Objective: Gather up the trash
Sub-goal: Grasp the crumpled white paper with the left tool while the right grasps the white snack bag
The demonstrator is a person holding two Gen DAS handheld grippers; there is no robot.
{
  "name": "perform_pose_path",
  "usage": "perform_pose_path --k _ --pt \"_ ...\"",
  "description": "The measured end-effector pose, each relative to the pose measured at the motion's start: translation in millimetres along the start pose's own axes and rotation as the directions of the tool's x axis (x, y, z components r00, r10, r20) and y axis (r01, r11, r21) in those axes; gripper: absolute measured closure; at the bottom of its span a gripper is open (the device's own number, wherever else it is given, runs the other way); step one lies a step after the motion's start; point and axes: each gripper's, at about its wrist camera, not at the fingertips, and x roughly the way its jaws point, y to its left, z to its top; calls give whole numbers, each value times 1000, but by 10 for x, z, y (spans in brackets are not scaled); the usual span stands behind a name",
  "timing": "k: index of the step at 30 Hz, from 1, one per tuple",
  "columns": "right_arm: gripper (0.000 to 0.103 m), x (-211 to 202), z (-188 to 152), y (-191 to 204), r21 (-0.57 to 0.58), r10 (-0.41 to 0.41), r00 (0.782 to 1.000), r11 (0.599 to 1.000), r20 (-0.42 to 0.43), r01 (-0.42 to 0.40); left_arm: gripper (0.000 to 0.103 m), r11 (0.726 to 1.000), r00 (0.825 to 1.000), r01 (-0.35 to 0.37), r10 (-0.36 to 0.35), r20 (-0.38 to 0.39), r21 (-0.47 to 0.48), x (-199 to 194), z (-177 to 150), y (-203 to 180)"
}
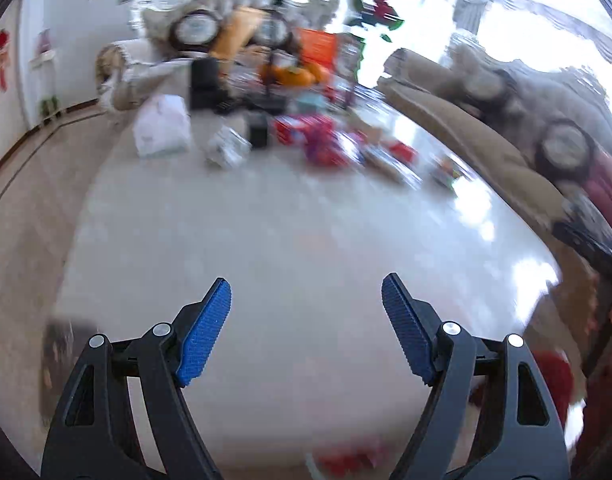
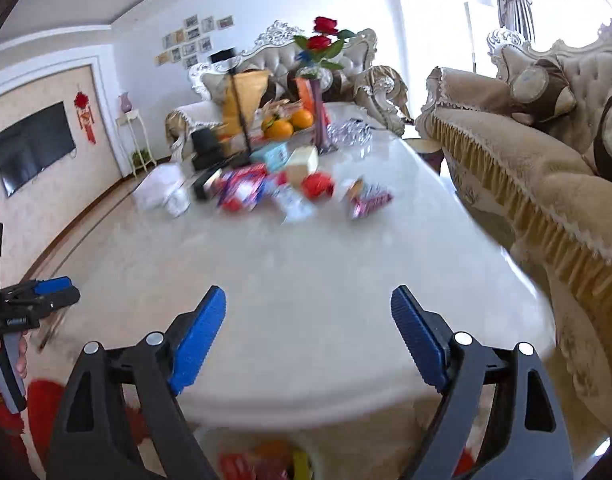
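Observation:
Both views look along a white marble table [image 2: 306,280]. Blurred trash lies at its far half: red and blue wrappers [image 2: 242,190], a red round item [image 2: 317,185], a clear plastic wrapper [image 2: 294,204], a red-purple packet [image 2: 367,200] and a white crumpled piece [image 2: 177,200]. In the left wrist view the same litter shows as a red wrapper pile [image 1: 317,140] and a white bag [image 1: 162,126]. My left gripper [image 1: 306,300] is open and empty over the near table end; it also shows at the left edge of the right wrist view [image 2: 46,292]. My right gripper [image 2: 307,308] is open and empty above the near table edge.
A vase with red roses [image 2: 321,92], a plate of oranges [image 2: 286,124], black boxes [image 2: 206,144] and a black stand [image 2: 238,100] crowd the far end. A beige fringed sofa [image 2: 525,184] lines the right side. Red items [image 2: 246,460] lie under the near edge.

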Motion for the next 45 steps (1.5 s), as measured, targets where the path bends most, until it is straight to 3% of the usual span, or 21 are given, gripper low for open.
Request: perform_pose_path --k 2,6,11,14,17,22,29,33,35,37,39,45 --pt "22 301 244 -169 9 -29 999 1000 -20 29 27 999 999 -51 51 11 -15 258 279 93" --pt "22 823 534 -389 7 -104 992 995 -67 104 27 996 996 -86 86 -1 -18 841 855 287" --pt "22 1252 750 -619 10 -127 985 992 -118 129 27 990 989 -139 140 -40 37 1456 1244 401" --pt "22 1495 871 -693 33 -125 980 991 -153 132 27 987 986 -153 156 -61 59 1712 1321 484" --pt "22 1772 946 -700 30 -132 970 990 -206 141 27 994 988 -111 112 -110 16 1942 1347 630" --pt "22 2087 1001 -714 23 -153 953 986 -261 165 27 991 983 -131 134 -122 32 2145 1414 696" --pt "22 2332 904 -720 -1 -175 934 983 -311 184 27 989 977 -141 147 -156 47 2399 1483 701" --pt "23 2361 868 -683 -22 -167 934 985 -317 169 27 988 977 -151 155 -144 41 2404 1518 707" --pt "26 2364 859 -680 -25 -179 931 983 -317 181 36 989 976 -142 145 -163 28 2419 1511 715" --pt "37 2356 856 -652 -55 -215 925 976 -312 209 47 985 970 -168 174 -171 47 2430 1483 704" --pt "39 2363 865 -641 -55 -213 925 977 -315 206 56 986 970 -160 166 -178 49 2414 1464 701" --pt "64 2316 858 -565 -47 -220 922 975 -318 216 61 983 965 -179 184 -186 42 2278 1401 686"
